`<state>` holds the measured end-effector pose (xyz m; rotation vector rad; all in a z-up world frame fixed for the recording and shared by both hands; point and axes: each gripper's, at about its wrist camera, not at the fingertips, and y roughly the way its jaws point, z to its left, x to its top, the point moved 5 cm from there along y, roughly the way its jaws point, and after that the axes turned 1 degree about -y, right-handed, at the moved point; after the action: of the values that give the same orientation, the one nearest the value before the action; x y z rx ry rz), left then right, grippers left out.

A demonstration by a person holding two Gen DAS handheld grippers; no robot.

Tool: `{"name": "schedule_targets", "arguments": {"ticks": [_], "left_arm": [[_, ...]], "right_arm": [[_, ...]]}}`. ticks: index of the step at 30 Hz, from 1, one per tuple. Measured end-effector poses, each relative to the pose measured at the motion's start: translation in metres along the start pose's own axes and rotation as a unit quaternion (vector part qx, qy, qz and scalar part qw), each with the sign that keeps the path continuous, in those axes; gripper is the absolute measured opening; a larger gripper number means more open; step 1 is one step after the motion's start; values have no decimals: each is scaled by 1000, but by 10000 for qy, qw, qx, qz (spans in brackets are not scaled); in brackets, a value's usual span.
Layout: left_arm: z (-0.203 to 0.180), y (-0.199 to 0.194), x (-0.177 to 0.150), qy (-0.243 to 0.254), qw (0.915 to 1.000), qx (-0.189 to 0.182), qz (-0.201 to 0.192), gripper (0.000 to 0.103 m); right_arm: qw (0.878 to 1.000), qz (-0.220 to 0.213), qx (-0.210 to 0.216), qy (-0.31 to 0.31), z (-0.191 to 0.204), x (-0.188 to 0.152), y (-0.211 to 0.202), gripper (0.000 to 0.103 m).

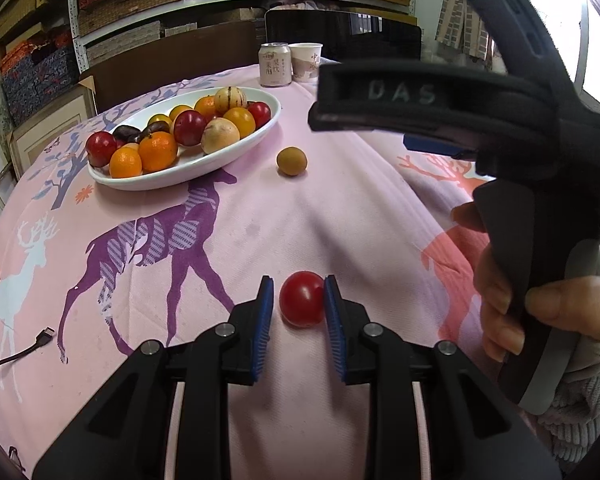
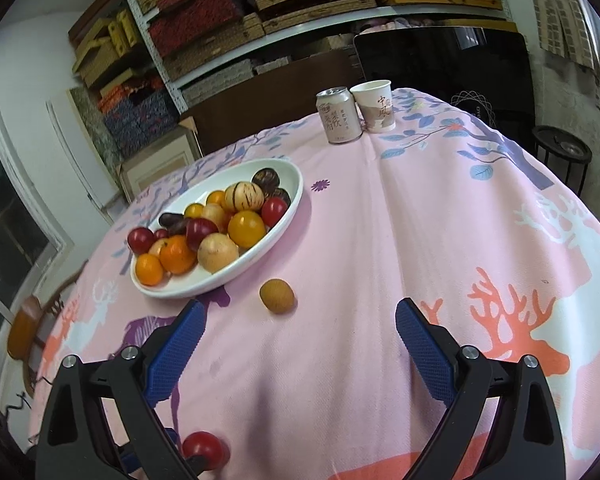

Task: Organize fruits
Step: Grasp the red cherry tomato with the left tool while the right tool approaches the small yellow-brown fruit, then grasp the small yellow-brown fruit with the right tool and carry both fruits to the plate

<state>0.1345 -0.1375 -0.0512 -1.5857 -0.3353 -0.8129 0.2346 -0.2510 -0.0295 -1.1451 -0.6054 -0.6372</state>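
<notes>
with the left gripper [image 1: 299, 289] pinching the red fruit [image 1: 302, 299] between its blue pads [image 1: 265, 312], the step in hand reads as the pickup of this fruit for transfer to the white dish [image 1: 236, 150]. the pads bear on opposite flanks of the fruit, which sits low on the pink tablecloth [image 1: 340, 216]. the right-hand pad looks pressed on; the contact at the left-hand pad is hard to confirm, so treat the grip as light. lift straight up before swinging toward the dish, since a smooth round fruit is likely to roll out under a sideways pull. keep the squeeze modest to avoid bruising. aim for the bare near end of the dish, and set the fruit down gently, because the pile already there could shift.

the right gripper [image 2: 300, 344] has its jaws spread wide with nothing between them, and it hovers over the cloth near the brown fruit [image 2: 277, 295], which lies just beside the dish rim. in the left wrist view the right gripper's body crosses the upper right; route the left one under or around it.

hard to make out:
- the underside of the red fruit, so whether it rests on the cloth cannot be told.
- the far end of the dish, partly screened by piled fruit.
- the can [image 1: 275, 65] and paper cup [image 1: 306, 61], whose print is unreadable.
- the cable [image 1: 18, 354], cut off at the left edge.
</notes>
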Motion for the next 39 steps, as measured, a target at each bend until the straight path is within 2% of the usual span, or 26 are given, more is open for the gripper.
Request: {"name": "schedule_targets", "arguments": {"ticks": [8, 12, 15, 16, 17, 20, 21, 22, 23, 24, 25, 26, 28, 30, 32, 34, 35, 36, 37, 39], "left_arm": [[0, -1, 0, 18, 10000, 29, -20, 25], [1, -2, 0, 6, 10000, 56, -42, 25], [1, -2, 0, 5, 10000, 83, -53, 24], [0, -3, 0, 9, 9999, 102, -66, 20], [2, -8, 1, 23, 9997, 198, -163, 6], [18, -16, 1, -192, 9991, 280, -241, 5], [25, -16, 0, -281, 9989, 309, -226, 5], [35, -16, -2, -407, 9984, 336, -194, 5], [41, -17, -2, -473, 9982, 334, -183, 5], [47, -18, -2, -548, 9978, 327, -178, 5], [55, -18, -1, -646, 9973, 297, -170, 5], [59, -18, 0, -698, 9971, 263, -160, 5], [67, -17, 4, -743, 9969, 202, -147, 5], [70, -15, 11, -625, 9979, 80, -115, 5], [61, -18, 13, -592, 9970, -485, -125, 5], [51, -22, 13, -592, 9945, -842, -195, 23], [42, -23, 13, -479, 9945, -899, -224, 42], [38, -23, 14, -389, 9954, -831, -276, 52], [31, -23, 15, -229, 9962, -773, -323, 54], [21, -19, 16, -61, 9959, -860, -270, 54]], "right_arm": [[9975, 510, -72, -490, 20, -11, 26, 97], [9946, 573, -102, -855, 35, -9, 36, 97], [9940, 661, -114, -865, 36, -10, 41, 97], [9942, 701, -70, -813, 35, -10, 42, 97], [9941, 752, -31, -775, 35, -9, 45, 94], [9871, 1226, -166, -1014, 40, -14, 69, 53], [9855, 1103, -306, -1250, 44, -12, 70, 38], [9831, 1186, -334, -1353, 47, -12, 73, 38], [9835, 1152, -296, -1362, 48, -11, 73, 31], [9841, 1154, -261, -1326, 46, -11, 72, 18], [9844, 1144, -235, -1314, 44, -10, 71, 15], [9848, 1171, -168, -1275, 43, -10, 70, 1], [9863, 1222, 25, -1108, 39, -9, 67, 0], [9850, 1231, -34, -1206, 40, -10, 70, 0], [9846, 1177, -15, -1291, 42, -10, 73, 4], [9849, 1204, 185, -1227, 44, -8, 73, 22], [9852, 1147, 123, -1268, 44, -6, 72, 44], [9852, 1097, -25, -1319, 42, -5, 72, 57], [9848, 1078, -95, -1357, 41, -4, 70, 58], [9856, 1102, 134, -1275, 39, -5, 63, 57]]}}
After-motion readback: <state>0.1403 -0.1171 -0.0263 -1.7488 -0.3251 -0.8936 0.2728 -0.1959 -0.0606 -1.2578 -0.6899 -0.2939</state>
